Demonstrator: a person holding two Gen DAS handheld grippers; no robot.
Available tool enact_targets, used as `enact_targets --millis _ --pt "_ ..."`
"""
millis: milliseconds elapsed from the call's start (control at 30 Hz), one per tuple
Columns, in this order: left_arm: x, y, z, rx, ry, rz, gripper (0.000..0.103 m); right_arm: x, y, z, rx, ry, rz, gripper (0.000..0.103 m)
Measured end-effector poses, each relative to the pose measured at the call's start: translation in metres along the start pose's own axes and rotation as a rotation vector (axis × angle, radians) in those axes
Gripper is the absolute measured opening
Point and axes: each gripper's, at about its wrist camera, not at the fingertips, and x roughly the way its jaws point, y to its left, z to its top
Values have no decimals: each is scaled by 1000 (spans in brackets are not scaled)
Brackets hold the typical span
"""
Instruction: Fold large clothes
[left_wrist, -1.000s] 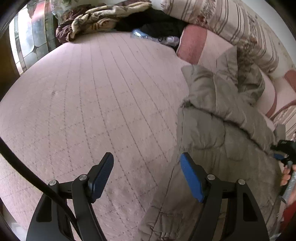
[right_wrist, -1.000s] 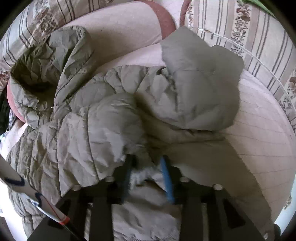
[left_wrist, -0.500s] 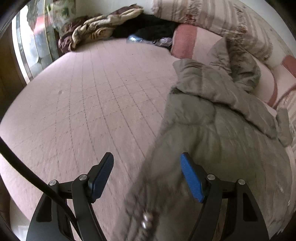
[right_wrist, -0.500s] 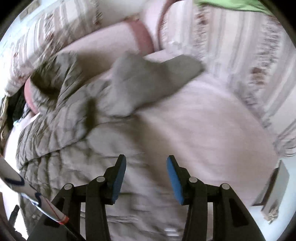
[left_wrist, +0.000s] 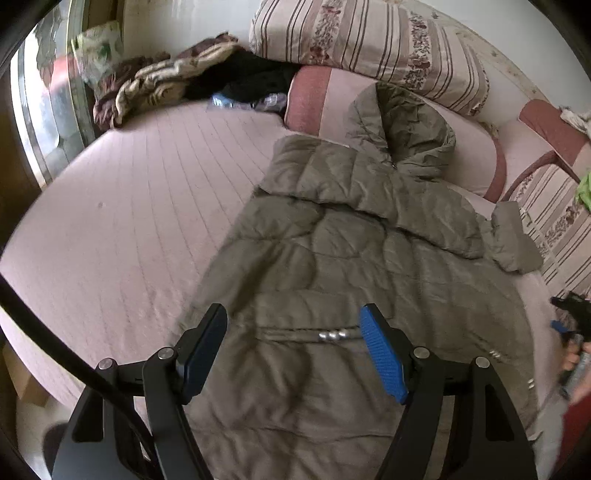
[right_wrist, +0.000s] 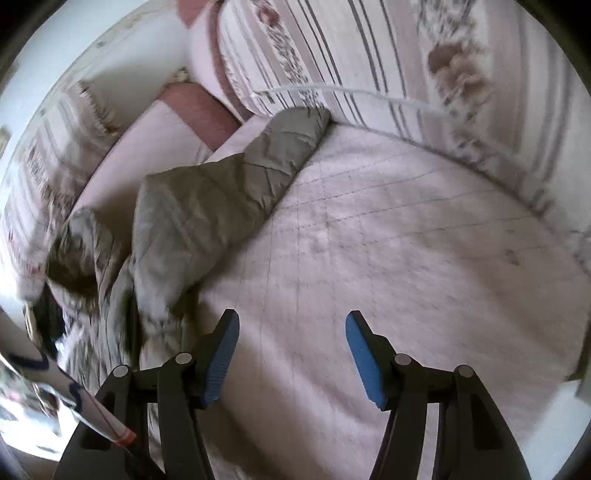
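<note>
An olive-grey quilted hooded jacket (left_wrist: 351, 258) lies spread on the pink quilted bed (left_wrist: 129, 221), hood toward the pillows. My left gripper (left_wrist: 293, 343) is open and empty, above the jacket's lower part near its metal snaps. My right gripper (right_wrist: 291, 350) is open and empty over bare bedspread (right_wrist: 388, 258). The jacket (right_wrist: 207, 221) lies to its left, one sleeve stretched toward the striped cushion. The right gripper also shows at the right edge of the left wrist view (left_wrist: 572, 317).
Striped floral cushions (left_wrist: 369, 44) and a pink bolster (left_wrist: 314, 99) line the back of the bed. A pile of blankets and dark clothes (left_wrist: 166, 81) lies at the far left corner by a window (left_wrist: 48, 110). Another striped cushion (right_wrist: 369, 66) borders the bed.
My right gripper has let go of the jacket, opened and swung right over bare bedspread. The jacket now lies flatter. My left gripper has moved right, over the jacket's lower part.
</note>
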Motion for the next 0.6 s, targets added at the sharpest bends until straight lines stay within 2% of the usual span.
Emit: enact_targets --millis 200,267,400,533,567,600 --pt "18 -14 -14 -93 166 -87 74 66 2 56 44 6 -4 61" --pt "28 -21 -17 -86 198 -84 74 89 2 76 63 10 -14 61" --pt "44 -35 -15 -31 171 -24 74 127 7 116 105 -8 -21 61" --pt "56 -37 -11 -15 165 -7 74 150 6 142 160 -35 -54 57" --pt "58 -38 -10 -7 160 -1 74 154 4 147 179 -41 -64 41" --pt "60 -38 -8 3 155 11 74 156 2 151 183 -35 -68 14"
